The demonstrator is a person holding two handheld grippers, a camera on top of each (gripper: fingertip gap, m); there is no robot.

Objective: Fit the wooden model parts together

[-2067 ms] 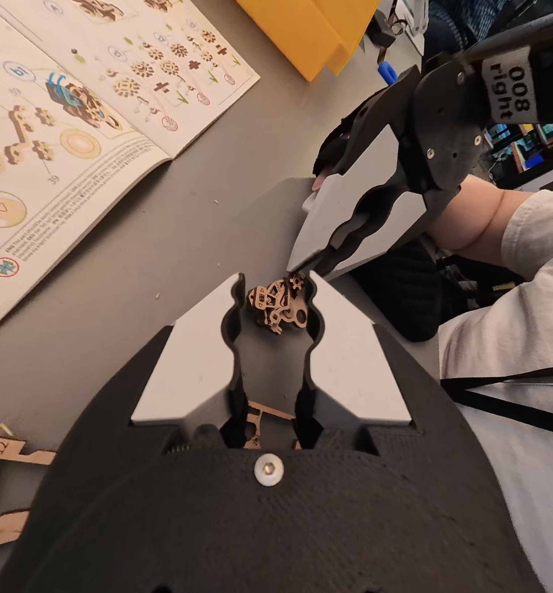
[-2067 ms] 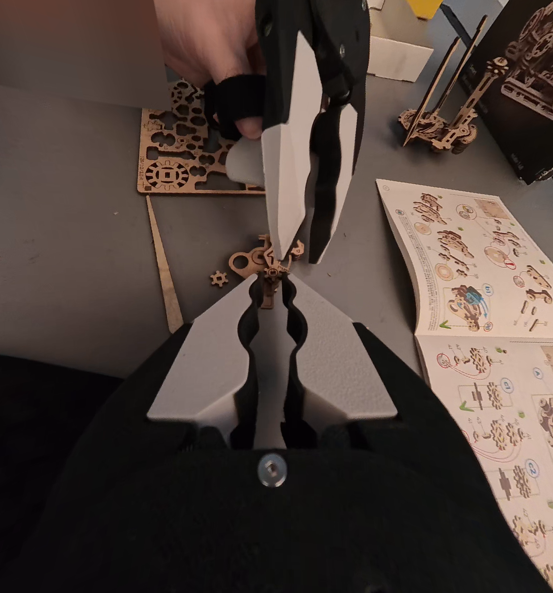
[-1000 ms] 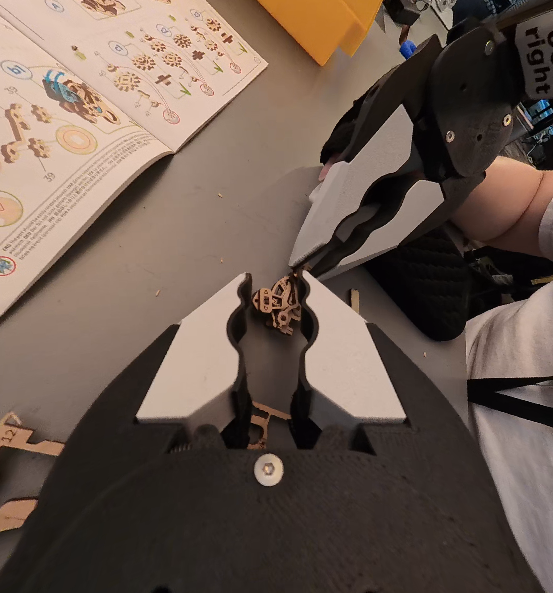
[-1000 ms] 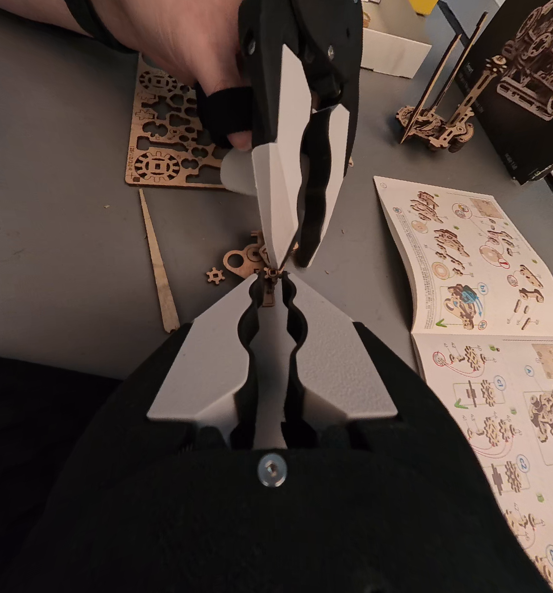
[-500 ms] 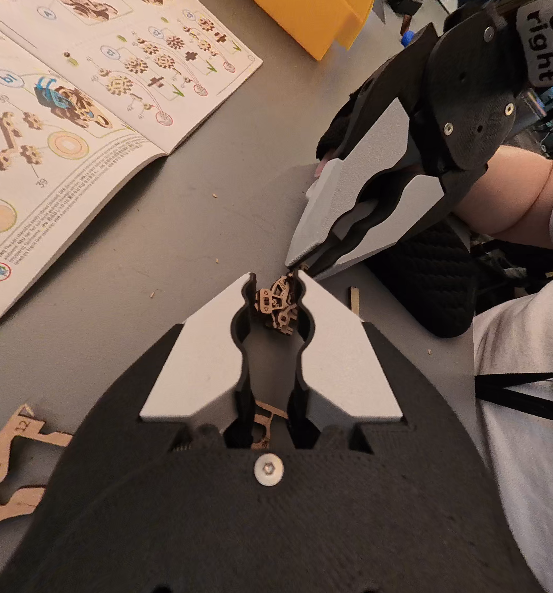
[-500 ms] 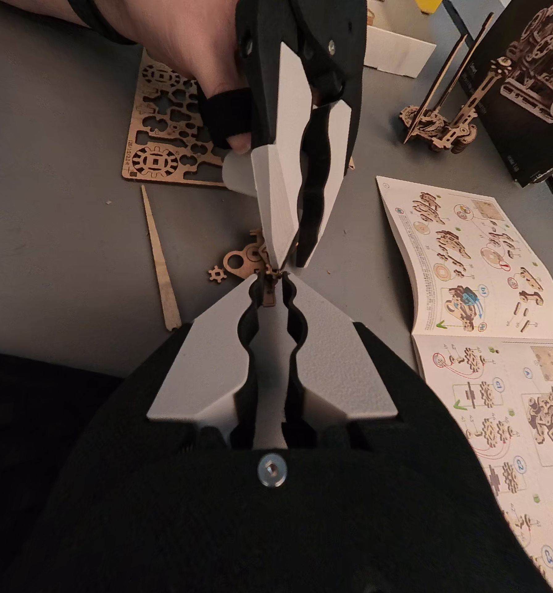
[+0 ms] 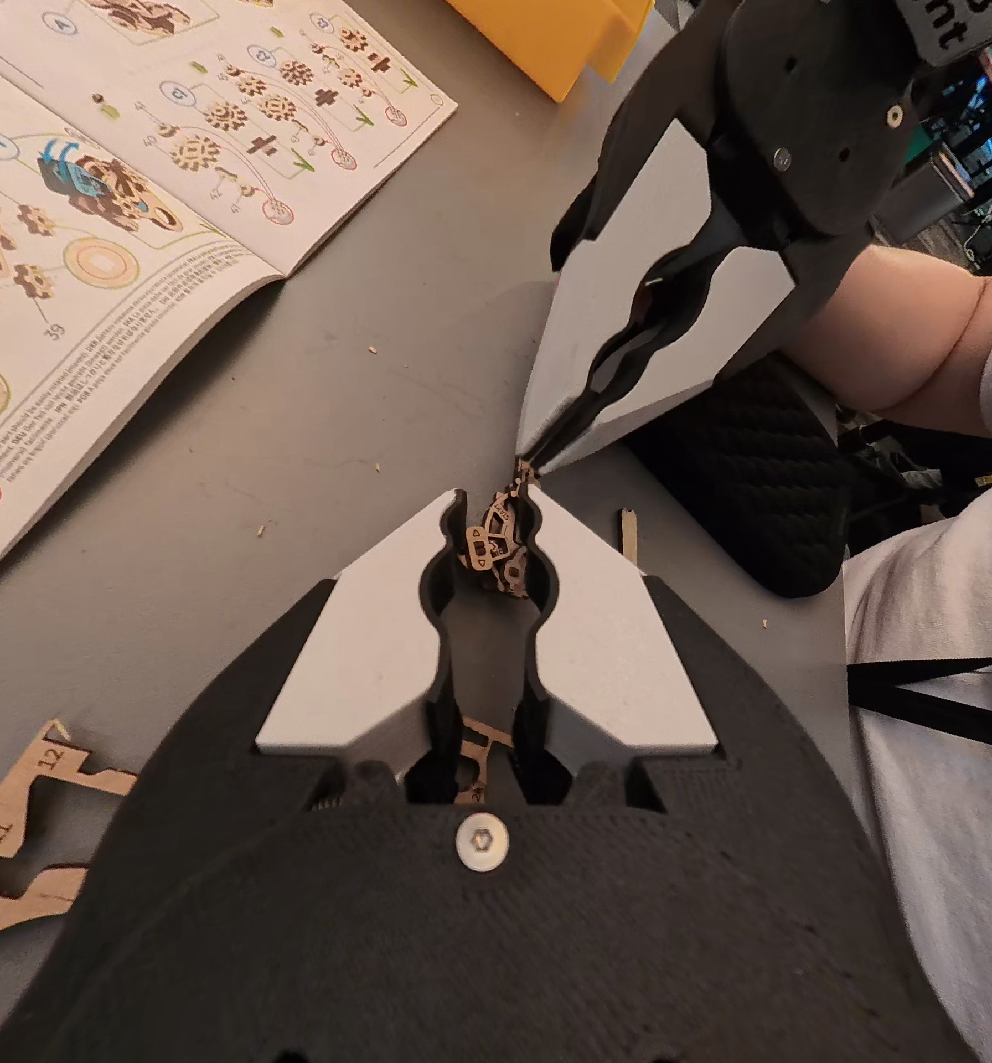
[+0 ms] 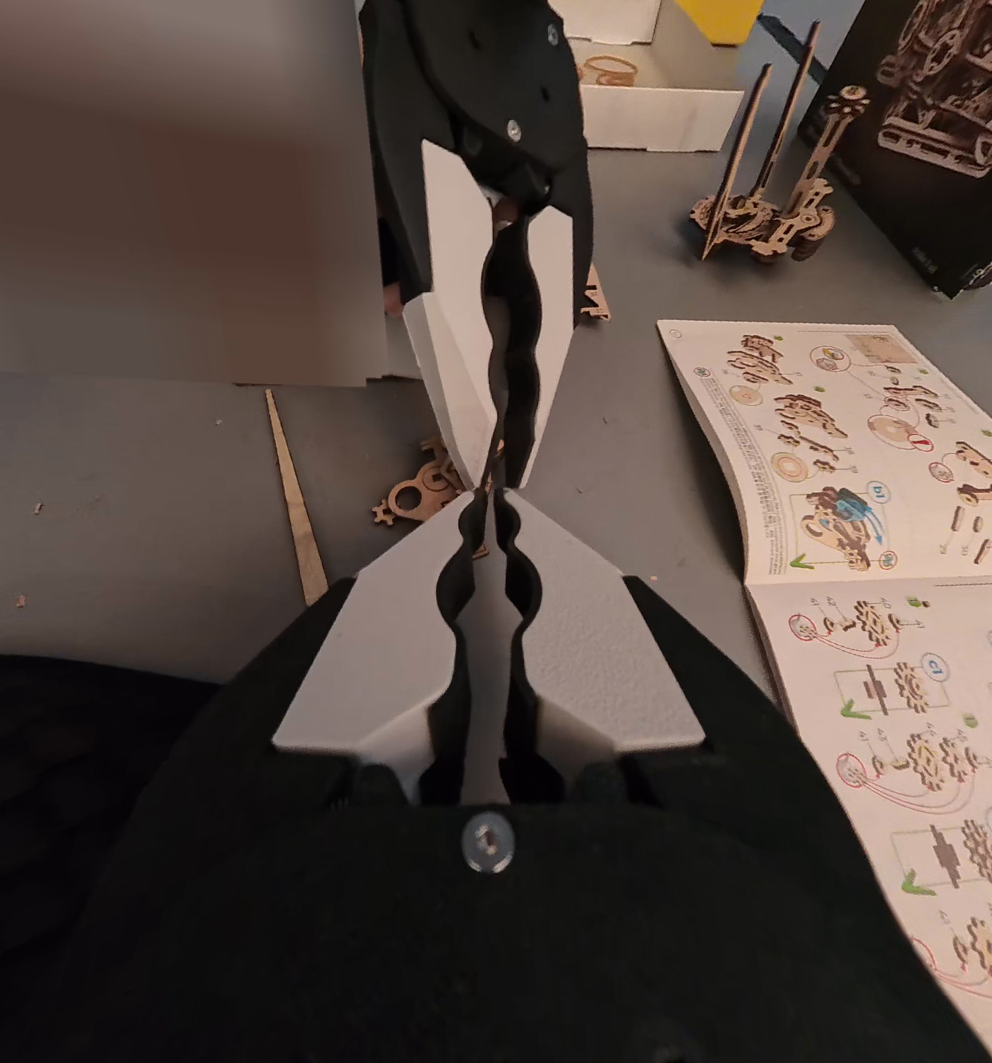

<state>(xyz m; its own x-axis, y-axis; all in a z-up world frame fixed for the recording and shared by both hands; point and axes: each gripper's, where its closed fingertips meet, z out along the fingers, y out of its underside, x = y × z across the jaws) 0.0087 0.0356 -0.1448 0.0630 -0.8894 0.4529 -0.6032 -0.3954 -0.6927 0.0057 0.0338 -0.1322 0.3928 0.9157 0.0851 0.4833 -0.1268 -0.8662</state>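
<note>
In the left wrist view my left gripper (image 7: 492,499) is shut on a small wooden sub-assembly (image 7: 496,552) of gears and plates, held above the grey table (image 7: 309,460). My right gripper (image 7: 527,457) comes down from the upper right, tip to tip with the left. It is shut on a small wooden part (image 7: 521,476) that touches the top of the sub-assembly. In the right wrist view my right gripper (image 8: 488,496) meets the left gripper (image 8: 496,480) from below. The parts between them are edge-on and mostly hidden.
An open instruction booklet (image 8: 827,460) lies right of the grippers, and shows in the left wrist view (image 7: 137,201). A loose wooden part (image 8: 419,494) and a thin wooden strip (image 8: 298,506) lie on the table. A partly built model (image 8: 764,218), black box (image 8: 942,144), yellow bin (image 7: 557,40) and cut-out wooden sheet (image 7: 16,805) surround them. Only a small space, under 4 cm, lies between the two pairs of fingers. From either gripper's tips it is about 25 cm to the partly built model (image 8: 764,218).
Both grippers stayed tip to tip while turning. The sub-assembly has rolled from flat-on to nearly edge-on between the left fingers, which stand closer together. The right gripper now points down more steeply.
</note>
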